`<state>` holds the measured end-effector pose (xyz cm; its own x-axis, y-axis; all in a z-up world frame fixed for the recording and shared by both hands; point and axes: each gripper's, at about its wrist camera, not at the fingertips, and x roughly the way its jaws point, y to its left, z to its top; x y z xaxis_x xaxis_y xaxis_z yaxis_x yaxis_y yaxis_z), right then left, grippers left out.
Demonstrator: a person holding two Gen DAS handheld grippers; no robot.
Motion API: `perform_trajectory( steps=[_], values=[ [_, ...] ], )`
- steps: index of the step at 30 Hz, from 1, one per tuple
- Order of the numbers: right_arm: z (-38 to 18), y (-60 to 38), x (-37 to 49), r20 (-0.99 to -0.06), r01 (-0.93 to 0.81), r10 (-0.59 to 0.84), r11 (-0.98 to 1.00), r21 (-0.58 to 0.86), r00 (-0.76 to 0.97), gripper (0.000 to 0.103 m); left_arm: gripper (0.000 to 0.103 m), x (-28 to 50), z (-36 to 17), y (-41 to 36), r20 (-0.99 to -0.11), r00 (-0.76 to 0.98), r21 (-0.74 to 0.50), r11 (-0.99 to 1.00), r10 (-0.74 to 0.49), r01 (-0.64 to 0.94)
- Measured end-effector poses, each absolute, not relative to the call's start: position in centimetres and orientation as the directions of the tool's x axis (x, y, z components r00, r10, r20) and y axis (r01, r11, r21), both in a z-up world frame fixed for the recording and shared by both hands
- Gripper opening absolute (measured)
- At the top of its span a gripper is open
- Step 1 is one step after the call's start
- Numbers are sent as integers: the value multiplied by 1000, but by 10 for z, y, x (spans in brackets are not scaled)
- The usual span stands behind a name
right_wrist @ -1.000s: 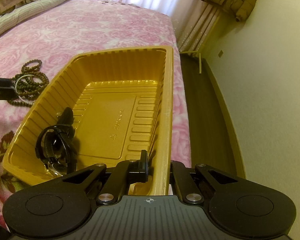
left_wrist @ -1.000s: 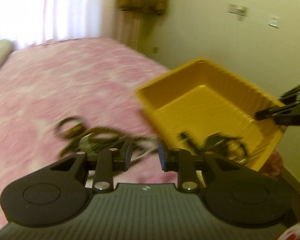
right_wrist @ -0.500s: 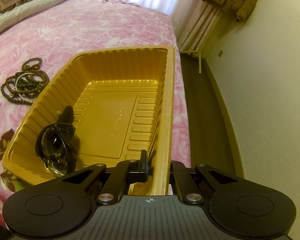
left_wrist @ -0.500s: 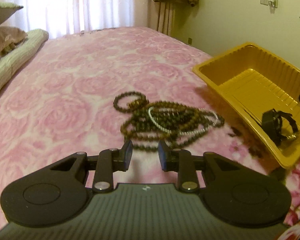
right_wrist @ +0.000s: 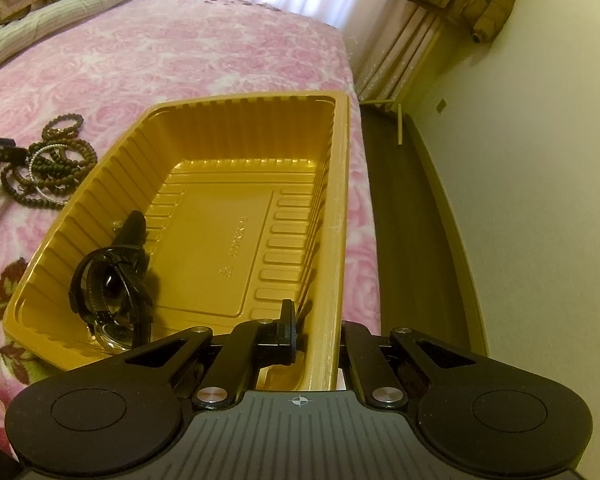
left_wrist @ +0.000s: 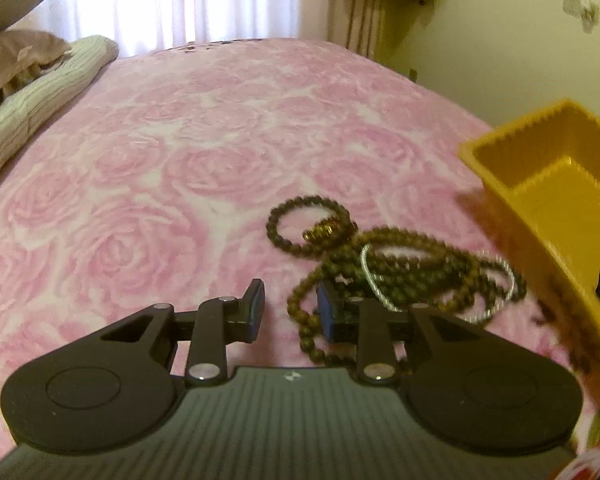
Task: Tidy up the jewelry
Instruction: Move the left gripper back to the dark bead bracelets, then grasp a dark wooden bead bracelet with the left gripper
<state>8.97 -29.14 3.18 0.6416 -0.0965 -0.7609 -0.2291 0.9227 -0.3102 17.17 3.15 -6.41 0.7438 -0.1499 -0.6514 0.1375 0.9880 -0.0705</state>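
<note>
Our left gripper point(left_wrist: 290, 312), fingers apart and empty, hovers at the bead pile point(left_wrist: 384, 276) on the bedspread point(left_wrist: 160, 160). Rightward, our right gripper point(right_wrist: 318, 334) pinches the yellow tray's point(right_wrist: 342, 184) rim. Only the watch point(right_wrist: 112, 292) is inside; beads remain.

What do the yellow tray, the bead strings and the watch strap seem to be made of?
Yellow tray: thin moulded plastic, glossy, with ribbed walls.
Bead strings: probably wood or seed, dull brown round beads; blurred.
Watch strap: looks like black leather or imitation, slightly shiny.
</note>
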Motion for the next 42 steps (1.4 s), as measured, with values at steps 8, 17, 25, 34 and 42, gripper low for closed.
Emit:
perform_trajectory(
  steps=[8,17,25,34,42],
  values=[
    [32,-291,91,-762,-230,-99,922,-313,640,4,25,200,-54,40,-633,759,-100,989,-149,111],
    [31,-292,95,-767,-230,-106,920,-317,633,5,14,243,-72,29,-696,711,-11,991,-101,130],
    [30,-293,96,-766,-227,-104,922,-313,634,6,5,223,-45,46,-649,751,-26,990,-120,136],
    [30,-295,94,-761,-227,-97,923,-309,641,6,5,187,27,31,-561,799,-13,968,-216,252],
    [31,-295,92,-758,-232,-91,922,-309,645,5,5,160,65,-19,-498,783,-54,915,-372,400]
  ],
)
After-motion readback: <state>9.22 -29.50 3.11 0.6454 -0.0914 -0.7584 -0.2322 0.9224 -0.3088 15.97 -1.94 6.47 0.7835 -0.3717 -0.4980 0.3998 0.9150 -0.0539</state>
